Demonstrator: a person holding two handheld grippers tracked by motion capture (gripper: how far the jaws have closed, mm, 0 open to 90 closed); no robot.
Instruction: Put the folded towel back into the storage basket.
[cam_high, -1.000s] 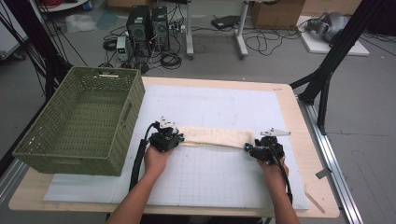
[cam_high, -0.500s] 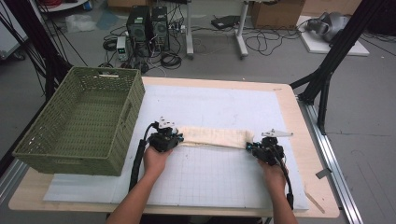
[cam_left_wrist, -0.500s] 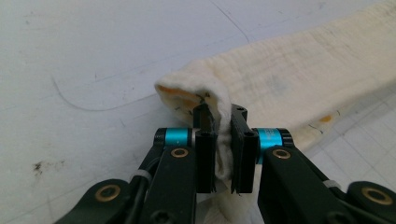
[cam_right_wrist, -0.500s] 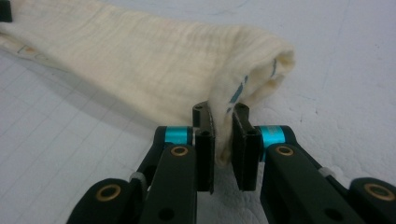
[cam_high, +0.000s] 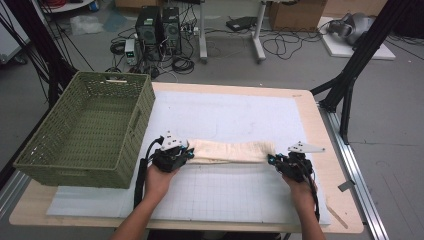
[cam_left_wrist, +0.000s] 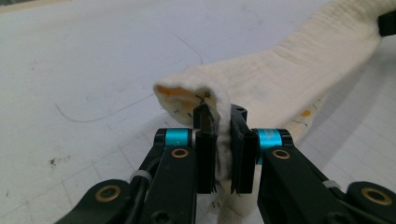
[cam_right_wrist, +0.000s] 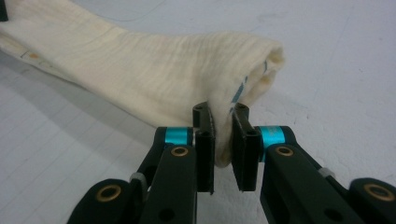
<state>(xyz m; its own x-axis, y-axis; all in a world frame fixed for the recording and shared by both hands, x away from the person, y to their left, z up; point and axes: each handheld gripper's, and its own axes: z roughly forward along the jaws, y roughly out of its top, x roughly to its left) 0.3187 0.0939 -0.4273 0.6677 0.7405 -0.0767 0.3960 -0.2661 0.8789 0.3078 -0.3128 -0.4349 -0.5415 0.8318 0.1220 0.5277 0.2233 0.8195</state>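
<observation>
Pinching each end of the long cream folded cotton cloth (cam_high: 232, 151), the left gripper (cam_high: 186, 152) and right gripper (cam_high: 270, 160) should pull evenly, keeping it taut and level.

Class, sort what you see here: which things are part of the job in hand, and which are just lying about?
In use:
- folded cream cloth towel
- left hand-held gripper, clamped on one end
- right hand-held gripper, clamped on the other end

Lying about:
- green woven plastic basket, untouched
- black computer towers on the floor
</observation>
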